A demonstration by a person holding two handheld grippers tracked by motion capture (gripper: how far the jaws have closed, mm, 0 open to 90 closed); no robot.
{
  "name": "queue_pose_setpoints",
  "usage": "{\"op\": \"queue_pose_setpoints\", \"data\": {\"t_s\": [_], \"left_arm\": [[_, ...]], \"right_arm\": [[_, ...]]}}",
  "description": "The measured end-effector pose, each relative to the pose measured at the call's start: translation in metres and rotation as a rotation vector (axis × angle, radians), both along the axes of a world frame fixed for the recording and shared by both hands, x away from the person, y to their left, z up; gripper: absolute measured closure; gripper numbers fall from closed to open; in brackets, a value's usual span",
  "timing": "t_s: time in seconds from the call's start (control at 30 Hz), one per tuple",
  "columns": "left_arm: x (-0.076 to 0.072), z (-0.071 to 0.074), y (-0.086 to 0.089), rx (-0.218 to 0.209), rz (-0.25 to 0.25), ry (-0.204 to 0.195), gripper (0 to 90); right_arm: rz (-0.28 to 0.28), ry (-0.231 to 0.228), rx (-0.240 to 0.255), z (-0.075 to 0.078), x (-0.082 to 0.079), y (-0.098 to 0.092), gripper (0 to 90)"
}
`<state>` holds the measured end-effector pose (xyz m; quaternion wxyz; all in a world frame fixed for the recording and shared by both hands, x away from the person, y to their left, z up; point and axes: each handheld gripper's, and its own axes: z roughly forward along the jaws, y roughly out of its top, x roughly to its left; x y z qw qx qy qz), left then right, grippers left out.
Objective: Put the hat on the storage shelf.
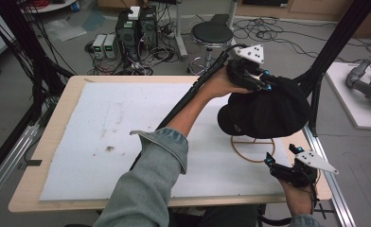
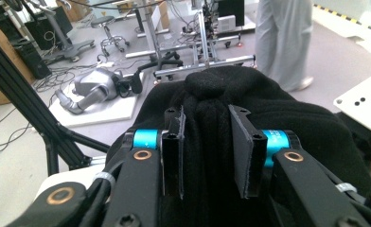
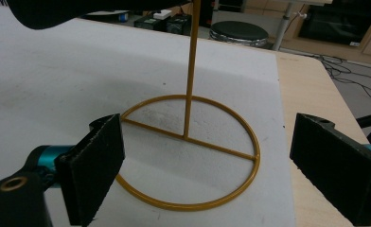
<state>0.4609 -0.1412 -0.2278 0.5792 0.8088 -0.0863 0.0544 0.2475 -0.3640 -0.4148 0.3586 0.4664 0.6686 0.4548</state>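
Note:
A black cap (image 1: pixel 269 111) sits on top of a gold wire stand (image 1: pixel 252 150) at the right side of the table. My left gripper (image 1: pixel 264 80) reaches across and is shut on a fold of fabric at the cap's crown (image 2: pixel 212 85), pinched between its jaws (image 2: pixel 206 156). The stand's thin pole (image 3: pixel 191 71) rises from a ring base (image 3: pixel 188 205) into the cap (image 3: pixel 56 12). My right gripper (image 1: pixel 282 155) is low on the table just right of the ring, open (image 3: pixel 209 142), its wide-apart jaws pointed at the base and touching nothing.
A white foam mat (image 1: pixel 103 132) covers the wooden table (image 1: pixel 37 189). Black frame posts (image 1: pixel 316 99) stand close behind the cap. Past the far edge are a stool (image 1: pixel 212 34) and computers (image 1: pixel 136 28). A grey robot part (image 1: pixel 368 85) lies on a board at the right.

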Motion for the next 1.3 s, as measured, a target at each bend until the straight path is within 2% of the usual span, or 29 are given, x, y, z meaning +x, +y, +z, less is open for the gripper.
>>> {"op": "queue_pose_setpoints", "data": {"t_s": [0.2,0.53,0.67,0.9,1.3], "left_arm": [[-0.0006,-0.0021,-0.0001,0.027,0.0,-0.029,64.8],[-0.0022,-0.006,-0.0011,0.065,0.011,-0.047,55.0],[-0.002,-0.0069,0.0002,0.066,0.005,-0.047,54.4],[-0.0038,-0.0073,0.0035,0.088,0.006,-0.076,51.5],[-0.0063,-0.0078,0.0083,0.098,0.009,-0.075,49.0]], "right_arm": [[-0.003,-0.006,0.001,-0.0003,0.0002,-0.0008,10.7],[-0.001,0.0,0.001,-0.0005,0.0004,-0.0002,10.7],[0.0,0.001,-0.005,-0.0006,0.0005,-0.0003,10.6],[-0.002,0.001,0.001,-0.0011,0.0008,-0.0007,10.7],[0.001,0.002,0.0,-0.0012,0.0017,0.0008,10.6]]}}
